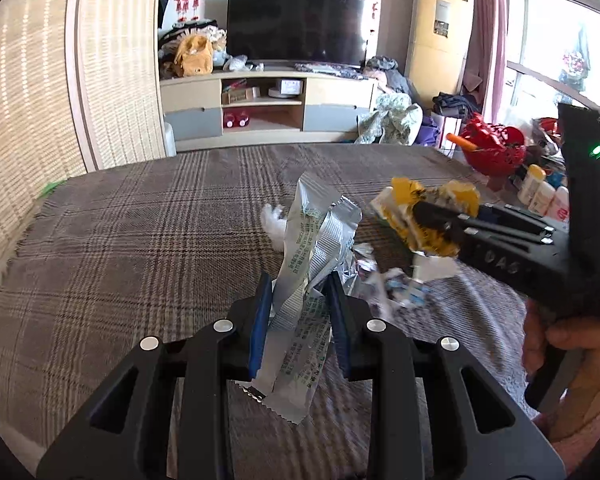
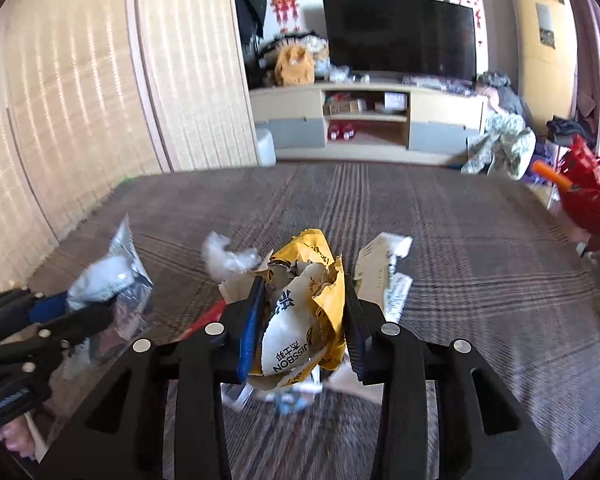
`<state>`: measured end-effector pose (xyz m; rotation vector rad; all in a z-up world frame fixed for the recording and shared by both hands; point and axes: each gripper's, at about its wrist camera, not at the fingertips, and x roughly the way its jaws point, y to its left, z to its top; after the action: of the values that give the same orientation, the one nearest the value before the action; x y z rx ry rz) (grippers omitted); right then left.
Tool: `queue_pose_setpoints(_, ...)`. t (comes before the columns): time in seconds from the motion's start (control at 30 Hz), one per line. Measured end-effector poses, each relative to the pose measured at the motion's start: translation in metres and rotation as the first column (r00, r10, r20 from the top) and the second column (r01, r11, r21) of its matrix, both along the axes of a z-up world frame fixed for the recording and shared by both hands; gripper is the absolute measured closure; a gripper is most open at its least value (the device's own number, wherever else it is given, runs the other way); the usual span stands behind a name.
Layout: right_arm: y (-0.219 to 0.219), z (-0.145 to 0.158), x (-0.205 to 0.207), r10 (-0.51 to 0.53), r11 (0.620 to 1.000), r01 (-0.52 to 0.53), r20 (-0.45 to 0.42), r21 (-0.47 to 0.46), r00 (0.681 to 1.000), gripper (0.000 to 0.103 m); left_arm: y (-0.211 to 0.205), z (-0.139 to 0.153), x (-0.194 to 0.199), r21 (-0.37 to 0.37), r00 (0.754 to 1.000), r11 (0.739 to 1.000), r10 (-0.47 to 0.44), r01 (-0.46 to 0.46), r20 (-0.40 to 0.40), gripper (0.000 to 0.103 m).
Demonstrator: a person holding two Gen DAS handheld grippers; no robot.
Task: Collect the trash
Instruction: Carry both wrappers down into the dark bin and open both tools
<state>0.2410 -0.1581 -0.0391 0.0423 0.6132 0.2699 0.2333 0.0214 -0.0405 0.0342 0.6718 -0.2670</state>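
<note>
Several silver foil wrappers [image 1: 312,232] stand upright between the blue pads of my left gripper [image 1: 298,280], which is shut on them just above the plaid cloth [image 1: 140,240]. To the right, my right gripper [image 1: 428,220] is shut on a crumpled yellow and white wrapper [image 1: 456,196] and holds it clear of the cloth. In the right wrist view that yellow wrapper [image 2: 300,320] fills the gap of the right gripper [image 2: 306,280]. At the left of that view, the left gripper [image 2: 88,312] carries the silver wrappers [image 2: 108,276].
A white crumpled tissue [image 1: 274,220] and small paper scraps [image 1: 396,288] lie on the cloth. A flat pale carton piece [image 2: 380,268] lies right of the yellow wrapper. A red basket [image 1: 496,144] and bottles [image 1: 540,192] crowd the right edge. A hand [image 1: 560,348] grips the right tool.
</note>
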Motion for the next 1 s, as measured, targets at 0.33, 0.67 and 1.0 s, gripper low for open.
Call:
queue_pose_setpoints(0.33, -0.029, 0.024, -0.095, 0.012, 1.000, -0.013, 0.060, 0.010, 0.998, 0.065, -0.018, 0.007, -0.092, -0.016, 1.000, 1.000, -0.008, 0.008, 0.028, 0.077)
queue_pose_setpoints(0.67, -0.045, -0.018, -0.160, 0.014, 1.000, -0.014, -0.018, 0.024, 1.000, 0.065, -0.032, -0.026, -0.155, -0.041, 1.000, 0.999, -0.022, 0.022, -0.018, 0.076)
queue_pose_setpoints(1.0, -0.056, -0.088, -0.186, -0.005, 0.999, 0.011, -0.155, 0.042, 0.988, 0.065, -0.046, -0.100, -0.176, -0.015, 0.986, 0.999, -0.048, 0.047, -0.160, 0.076)
